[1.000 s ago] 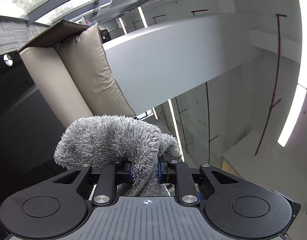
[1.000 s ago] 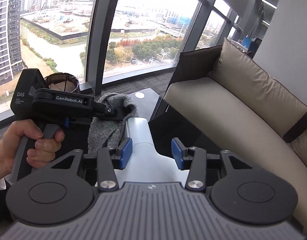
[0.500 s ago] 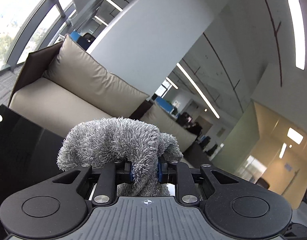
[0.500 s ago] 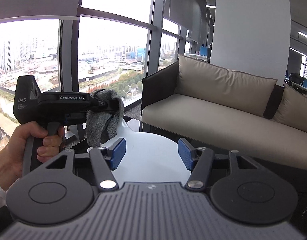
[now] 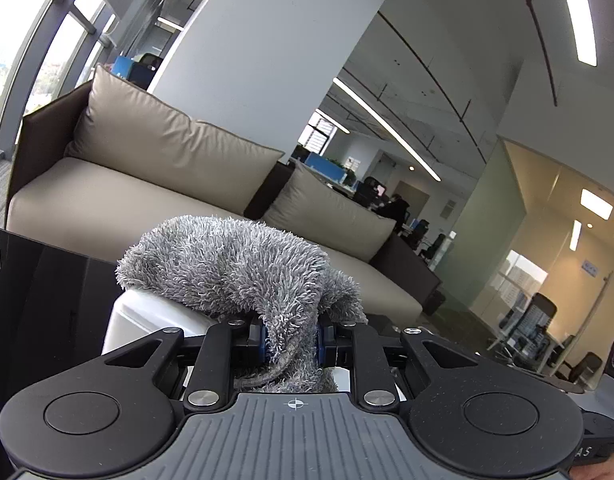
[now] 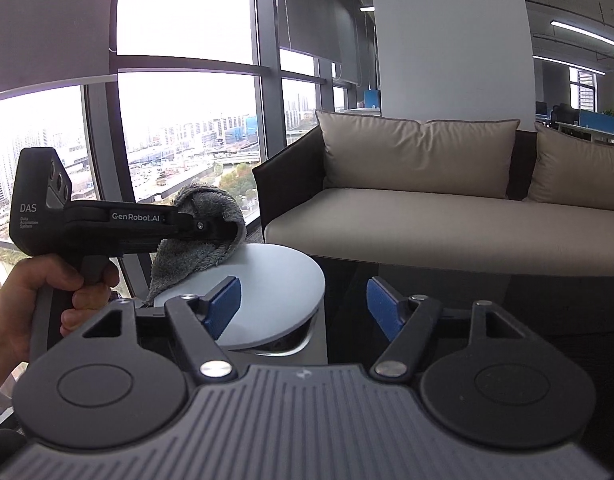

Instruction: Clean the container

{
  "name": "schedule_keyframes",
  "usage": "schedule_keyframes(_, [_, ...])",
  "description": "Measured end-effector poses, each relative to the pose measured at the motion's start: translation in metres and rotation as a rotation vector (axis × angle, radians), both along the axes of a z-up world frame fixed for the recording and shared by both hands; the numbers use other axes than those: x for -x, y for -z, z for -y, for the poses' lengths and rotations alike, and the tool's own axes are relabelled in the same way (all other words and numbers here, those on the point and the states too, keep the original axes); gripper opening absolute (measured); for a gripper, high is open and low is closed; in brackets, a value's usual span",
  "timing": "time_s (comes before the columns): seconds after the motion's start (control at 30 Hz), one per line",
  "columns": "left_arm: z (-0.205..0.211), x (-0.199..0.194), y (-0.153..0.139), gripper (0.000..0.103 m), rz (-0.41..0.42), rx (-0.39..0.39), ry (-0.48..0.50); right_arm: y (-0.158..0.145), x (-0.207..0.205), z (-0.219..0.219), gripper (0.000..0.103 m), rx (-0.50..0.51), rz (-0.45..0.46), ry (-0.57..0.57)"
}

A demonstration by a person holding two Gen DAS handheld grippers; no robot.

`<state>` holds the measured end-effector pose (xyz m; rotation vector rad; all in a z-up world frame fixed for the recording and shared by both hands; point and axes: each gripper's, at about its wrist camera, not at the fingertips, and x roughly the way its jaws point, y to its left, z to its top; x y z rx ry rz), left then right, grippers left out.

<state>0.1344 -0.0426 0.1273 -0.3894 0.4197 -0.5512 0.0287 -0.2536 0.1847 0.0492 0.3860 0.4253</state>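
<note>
My left gripper [image 5: 289, 340] is shut on a fluffy grey cloth [image 5: 235, 268], which drapes over the white container [image 5: 147, 320] just below it. In the right wrist view the same cloth [image 6: 203, 236] hangs from the left gripper [image 6: 231, 230] onto the far left edge of the container's round white lid [image 6: 267, 292]. My right gripper [image 6: 303, 306] is open and empty, its blue pads [image 6: 223, 304] spread wide just in front of the container, the left pad over the lid.
The container stands on a glossy black table [image 6: 487, 300]. A beige sofa [image 6: 447, 216] with cushions stands behind it, beside a white column [image 6: 447, 40]. Tall windows [image 6: 187, 120] are at the left. A hand [image 6: 35, 300] holds the left gripper's handle.
Both cameras have tilted level, so the sofa and room now stand upright. The cloth in the left gripper has come down onto the container. The right gripper has opened wider.
</note>
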Motion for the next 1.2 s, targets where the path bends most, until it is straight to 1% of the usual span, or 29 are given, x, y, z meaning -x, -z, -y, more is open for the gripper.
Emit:
schedule_keyframes(0.1, [0.012,0.005,0.0,0.019,0.018,-0.037,0.01,-0.002,0.001,0.008,0.073,-0.013,0.001,0.007])
schedule_keyframes(0.27, [0.022,0.019,-0.003,0.02,0.032,-0.073,0.01,-0.004,0.003,0.016,0.073,-0.017,-0.002,0.015])
schedule_keyframes(0.3, [0.023,0.022,-0.005,0.024,0.035,-0.083,0.01,-0.004,0.003,0.018,0.073,-0.018,-0.002,0.018])
schedule_keyframes(0.37, [0.024,0.027,-0.008,0.028,0.033,-0.103,0.005,-0.004,0.003,0.02,0.073,-0.025,-0.003,0.022])
schedule_keyframes(0.43, [0.026,0.035,-0.011,0.03,0.038,-0.121,0.001,-0.004,0.004,0.022,0.073,-0.03,-0.003,0.026])
schedule_keyframes(0.5, [0.025,0.04,-0.013,0.036,0.04,-0.135,-0.011,-0.004,0.005,0.023,0.073,-0.031,-0.002,0.028])
schedule_keyframes(0.57, [0.024,0.044,-0.015,0.039,0.047,-0.148,-0.023,-0.004,0.005,0.022,0.073,-0.032,-0.001,0.025])
schedule_keyframes(0.63, [0.023,0.048,-0.016,0.039,0.052,-0.151,-0.03,-0.004,0.005,0.022,0.073,-0.032,0.002,0.023])
schedule_keyframes(0.7, [0.022,0.053,-0.017,0.032,0.066,-0.156,-0.032,-0.005,0.005,0.021,0.073,-0.032,0.005,0.023])
schedule_keyframes(0.77, [0.023,0.053,-0.019,0.02,0.066,-0.179,-0.035,-0.005,0.006,0.021,0.073,-0.033,0.007,0.026])
schedule_keyframes(0.8, [0.023,0.053,-0.017,0.018,0.06,-0.181,-0.036,-0.005,0.006,0.021,0.073,-0.035,0.009,0.031])
schedule_keyframes(0.97, [0.022,0.054,-0.015,0.015,0.04,-0.179,-0.03,-0.003,0.003,0.028,0.073,-0.063,-0.002,0.05])
schedule_keyframes(1.07, [0.018,0.048,-0.015,0.015,0.033,-0.181,-0.017,-0.004,0.003,0.028,0.073,-0.056,-0.003,0.049])
schedule_keyframes(1.2, [0.021,0.051,-0.015,0.015,0.034,-0.188,0.011,-0.003,0.003,0.029,0.073,-0.052,-0.007,0.053])
